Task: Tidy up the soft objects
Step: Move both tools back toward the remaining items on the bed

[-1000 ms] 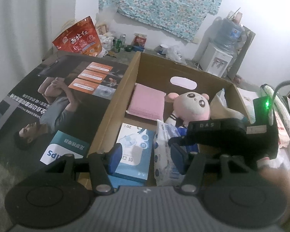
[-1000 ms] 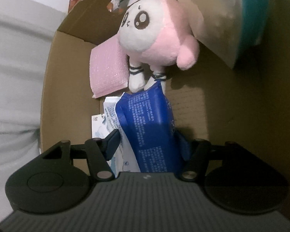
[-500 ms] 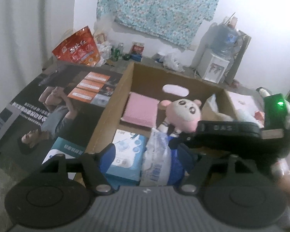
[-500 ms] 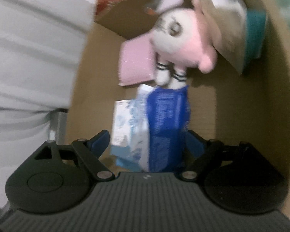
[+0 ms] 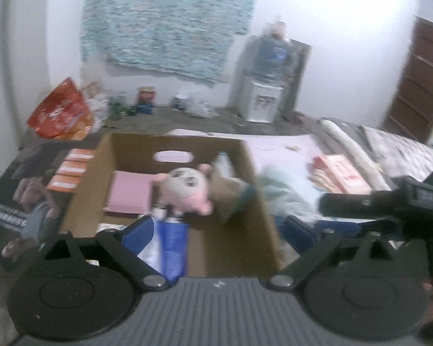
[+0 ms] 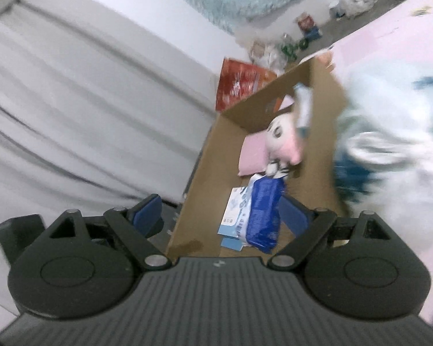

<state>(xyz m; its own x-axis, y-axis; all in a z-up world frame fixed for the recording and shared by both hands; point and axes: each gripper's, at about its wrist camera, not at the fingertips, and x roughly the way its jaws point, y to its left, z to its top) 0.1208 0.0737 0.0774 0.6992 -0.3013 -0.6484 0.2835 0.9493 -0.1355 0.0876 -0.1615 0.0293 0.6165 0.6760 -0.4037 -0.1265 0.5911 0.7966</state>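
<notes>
A cardboard box [image 5: 254,173] holds a pink plush toy [image 5: 187,190], a flat pink cloth [image 5: 130,190], a blue wipes pack [image 5: 173,248] and a light blue packet. My left gripper [image 5: 219,230] is open and empty above the box's near edge. My right gripper [image 6: 220,216] is open and empty, raised above the box [image 6: 205,173]; the blue wipes pack [image 6: 264,213] lies in the box below it. Its body shows in the left wrist view [image 5: 389,201], to the right of the box. Both views are blurred.
A printed poster sheet [image 5: 29,196] lies left of the box. A pink pack [image 5: 340,173] and a blurred white and teal bundle [image 6: 395,132] lie right of it. A red bag [image 5: 60,112], small items and a water dispenser [image 5: 262,101] stand by the far wall.
My right gripper let go of the blue wipes pack, opened and pulled up and back out of the box. My left gripper drew back and rose, its jaws wider.
</notes>
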